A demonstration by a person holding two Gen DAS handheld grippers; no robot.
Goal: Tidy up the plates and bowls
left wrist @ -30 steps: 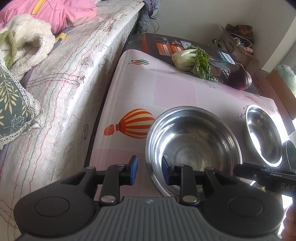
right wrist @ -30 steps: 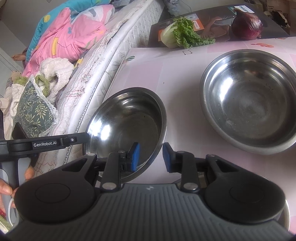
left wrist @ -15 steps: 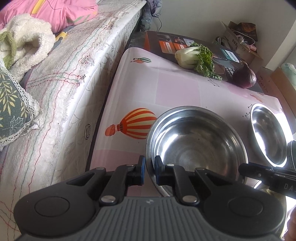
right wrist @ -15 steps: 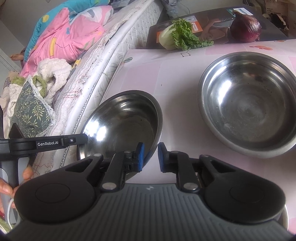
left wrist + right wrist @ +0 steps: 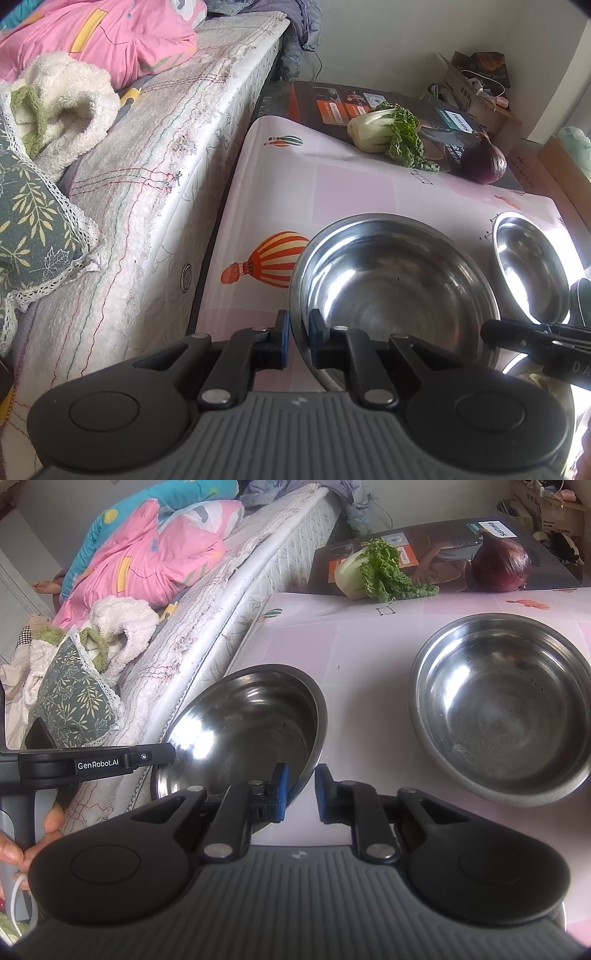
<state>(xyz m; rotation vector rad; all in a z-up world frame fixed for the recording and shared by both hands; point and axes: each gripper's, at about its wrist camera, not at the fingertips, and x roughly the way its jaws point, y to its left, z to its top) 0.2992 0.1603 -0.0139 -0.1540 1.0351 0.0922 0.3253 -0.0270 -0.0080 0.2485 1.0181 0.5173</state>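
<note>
Round stainless-steel bowl [image 5: 391,280] sits at the desk's [image 5: 332,184] near-left edge, beside the bed. Left hand-held gripper [image 5: 297,339] is clamped on its near-left rim, right hand-held gripper [image 5: 301,794] on its near-right rim; second, wider steel bowl [image 5: 502,705] lies well right, apart.

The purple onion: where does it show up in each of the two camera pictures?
Left wrist view: the purple onion sits upper right, on the dark box beyond the pink table.
Right wrist view: the onion is top right, on that same box.
Shared landmark: the leafy green vegetable lies just left of it in both.
</note>
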